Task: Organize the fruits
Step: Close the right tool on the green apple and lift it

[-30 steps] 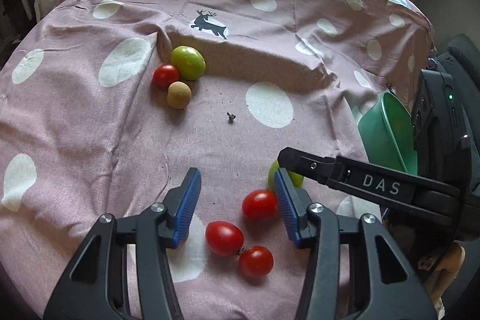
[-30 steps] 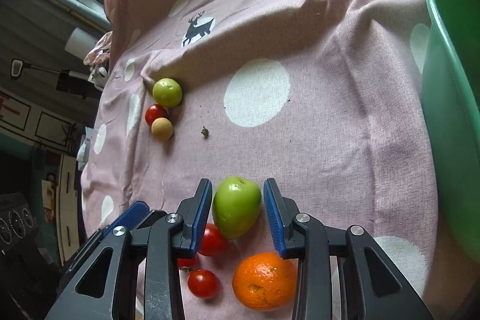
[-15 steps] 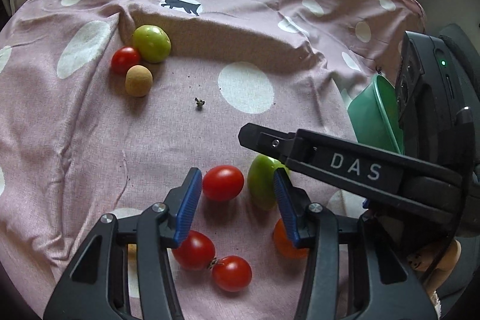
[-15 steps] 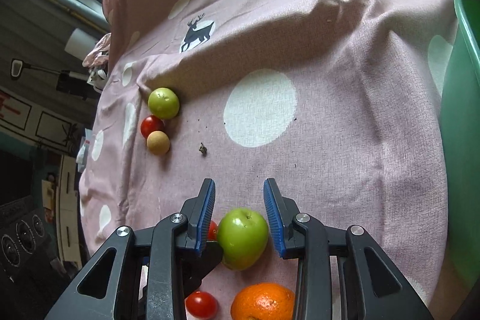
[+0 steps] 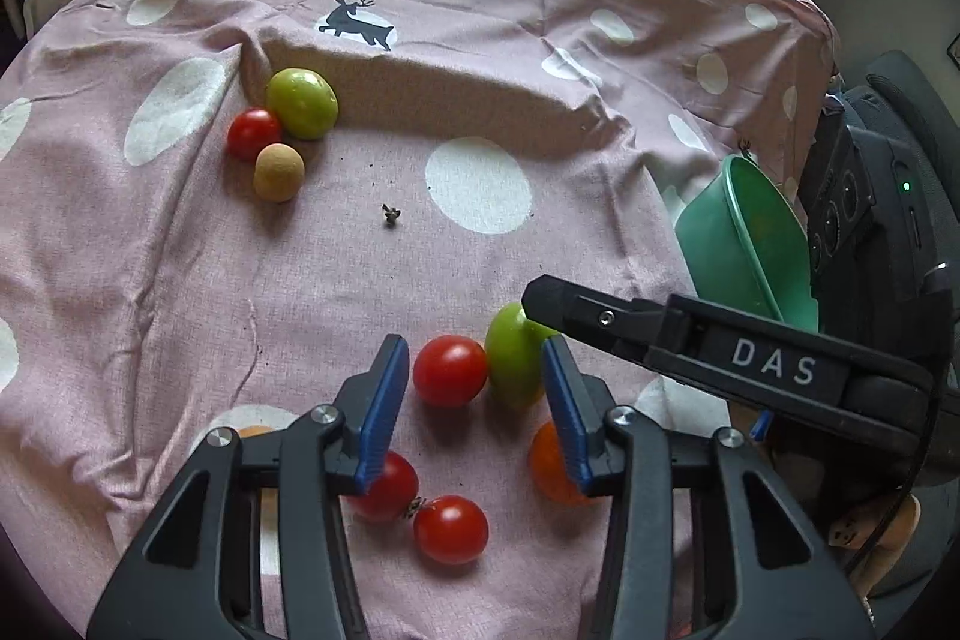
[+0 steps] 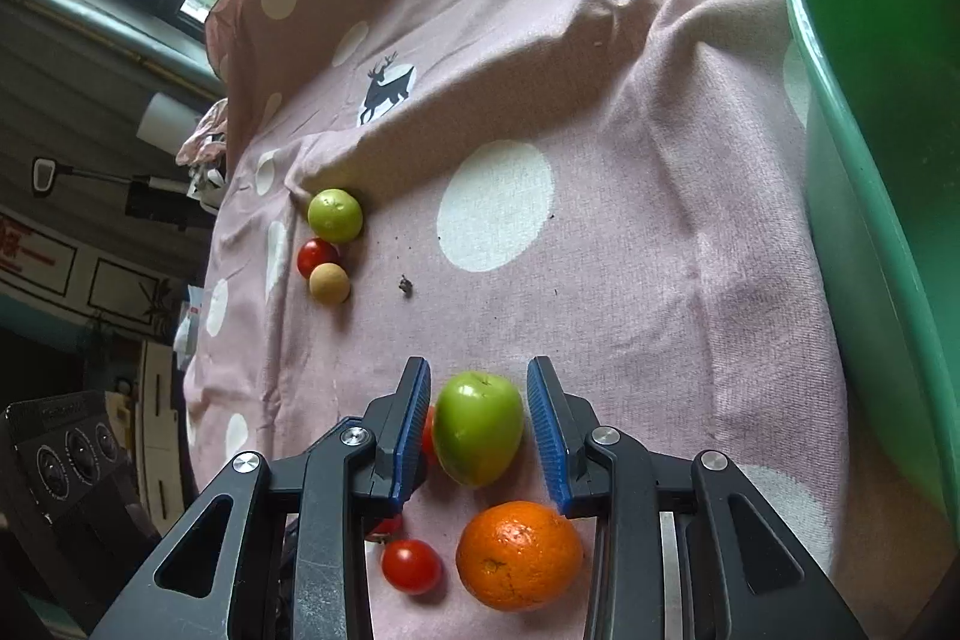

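Note:
A green apple [image 6: 477,427] lies on the pink spotted cloth [image 6: 630,280] between the blue pads of my right gripper [image 6: 479,364], with a thin gap on each side. My left gripper [image 5: 474,349] is closing, and its pads are clear of the red tomato [image 5: 450,370] and the same apple [image 5: 516,358] lying between its fingertips. The right gripper's black fingers [image 5: 690,340] reach in from the right and touch the apple. An orange [image 6: 519,553] and two joined tomatoes [image 5: 450,529] lie nearer the cameras.
A green fruit [image 5: 300,103], a red tomato [image 5: 253,133] and a tan round fruit [image 5: 278,172] sit together at the far left. A green bowl [image 6: 870,160] stands at the right edge of the cloth. A small dark stem bit [image 5: 391,215] lies mid-cloth.
The left jaws have narrowed a little, and the tomato has gone from beside the right pad to between the fingertips. The right gripper shifted slightly around the apple, which stays between its fingers.

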`<state>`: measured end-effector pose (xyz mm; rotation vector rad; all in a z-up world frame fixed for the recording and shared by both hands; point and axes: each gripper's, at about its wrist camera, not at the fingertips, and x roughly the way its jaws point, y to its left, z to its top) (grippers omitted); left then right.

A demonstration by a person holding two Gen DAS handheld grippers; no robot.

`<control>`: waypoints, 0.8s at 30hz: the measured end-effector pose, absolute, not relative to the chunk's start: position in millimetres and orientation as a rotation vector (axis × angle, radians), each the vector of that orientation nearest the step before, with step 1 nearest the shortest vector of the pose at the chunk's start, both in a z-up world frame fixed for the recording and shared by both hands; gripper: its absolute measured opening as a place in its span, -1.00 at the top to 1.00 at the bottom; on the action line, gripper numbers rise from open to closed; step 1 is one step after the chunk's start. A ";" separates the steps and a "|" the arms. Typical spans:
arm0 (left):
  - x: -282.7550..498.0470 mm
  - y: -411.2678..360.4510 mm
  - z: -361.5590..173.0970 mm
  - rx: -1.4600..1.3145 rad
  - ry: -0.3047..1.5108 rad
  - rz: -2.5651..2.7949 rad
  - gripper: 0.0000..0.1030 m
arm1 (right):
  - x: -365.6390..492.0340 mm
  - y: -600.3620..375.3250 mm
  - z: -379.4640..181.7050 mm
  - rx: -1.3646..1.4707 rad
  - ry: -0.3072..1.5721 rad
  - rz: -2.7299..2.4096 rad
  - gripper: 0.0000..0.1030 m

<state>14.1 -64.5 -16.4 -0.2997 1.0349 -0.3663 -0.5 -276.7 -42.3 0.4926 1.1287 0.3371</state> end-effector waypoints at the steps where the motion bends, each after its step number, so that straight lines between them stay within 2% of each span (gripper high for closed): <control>1: 12.7 -62.8 -13.4 -0.307 1.025 -0.379 0.13 | -2.0 -276.8 -41.3 0.491 1.125 0.341 0.30; 9: 12.5 -73.2 -13.9 -0.311 1.034 -0.443 0.37 | -0.9 -277.0 -46.0 0.505 1.141 0.331 0.31; 24: 17.1 -87.8 -26.3 -0.264 1.081 -0.452 0.38 | 1.1 -270.4 -51.6 0.538 1.160 0.381 0.35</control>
